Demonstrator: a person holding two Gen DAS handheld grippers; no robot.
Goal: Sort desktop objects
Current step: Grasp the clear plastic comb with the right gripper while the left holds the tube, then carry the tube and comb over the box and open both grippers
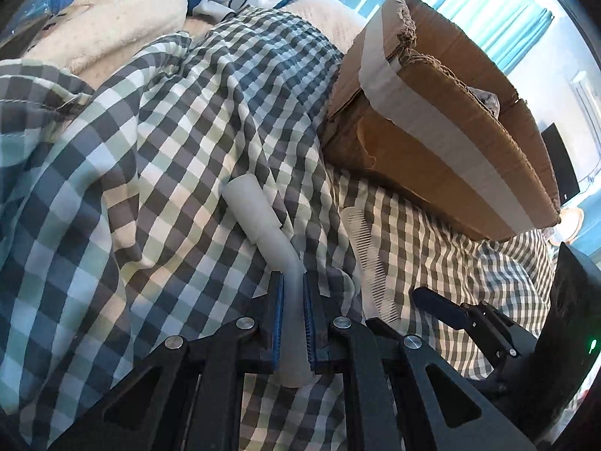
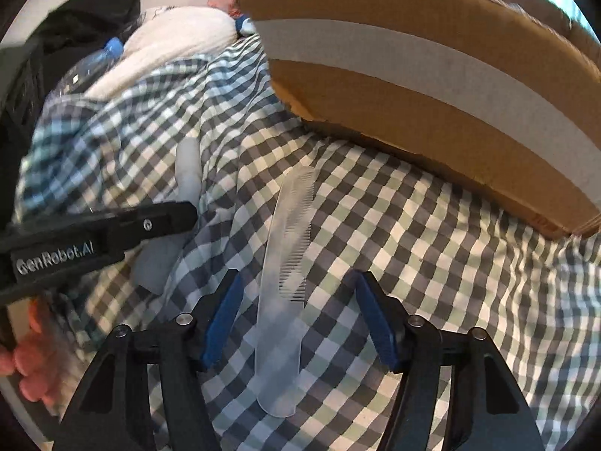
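The left gripper (image 1: 292, 282) is clamped on a white tube (image 1: 259, 214) lying on the checked cloth (image 1: 112, 188). The right gripper (image 2: 296, 300) straddles a clear comb (image 2: 285, 263) on that cloth, its pads apart and not touching it. Beyond both sits a taped cardboard box (image 2: 432, 75).

Home bedroom, looks like a bed used as work surface. Rumpled checked cloth (image 1: 150, 158) spreads under and ahead of the jaws; cream fleecy blanket (image 1: 112, 18) beyond it, far ahead-left. Socks or small clothes (image 1: 218, 0) piled past that. Taped cardboard box (image 1: 432, 131) sits ahead-right of the jaws on the cloth. Blue curtains (image 1: 469, 3) over a bright window behind the box. Plastic bottle (image 2: 86, 67) far left.
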